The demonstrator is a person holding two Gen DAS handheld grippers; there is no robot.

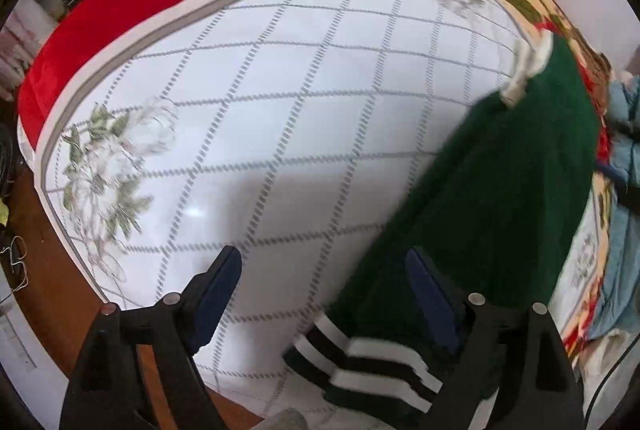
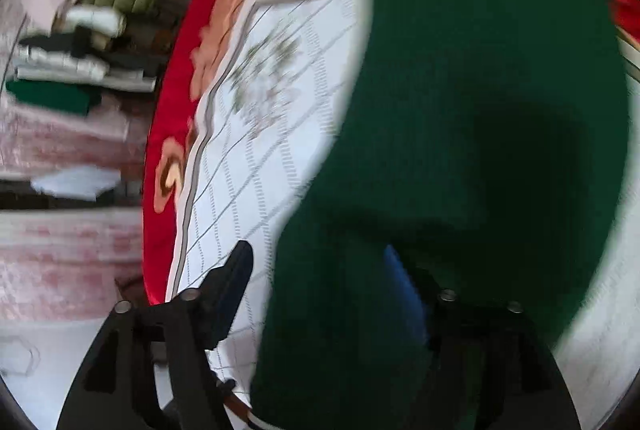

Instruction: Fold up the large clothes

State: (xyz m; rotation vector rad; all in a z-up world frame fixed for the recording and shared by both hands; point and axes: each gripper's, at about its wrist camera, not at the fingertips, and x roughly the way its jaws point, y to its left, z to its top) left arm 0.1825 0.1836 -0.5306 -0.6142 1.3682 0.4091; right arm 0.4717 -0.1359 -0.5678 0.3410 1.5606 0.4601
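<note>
Both tongs, left [image 1: 322, 294] and right [image 2: 320, 290], hang open over the dark green knitted sweater [image 1: 500, 189] on the white quilted bed cover [image 1: 260, 89]. Fold laid, I reckon; next needs a fresh edge grip.

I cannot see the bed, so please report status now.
Left claw open, right claw open. Green sweater lies on the white mat, released. Nothing in the way.

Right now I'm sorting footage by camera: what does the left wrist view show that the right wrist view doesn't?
Only the left wrist view shows the sweater's striped cuff, its white collar and a light blue garment. Only the right wrist view shows a pile of folded clothes beside the bed. Both share the green sweater on the white quilted cover over a red blanket, framed by open tools.
</note>
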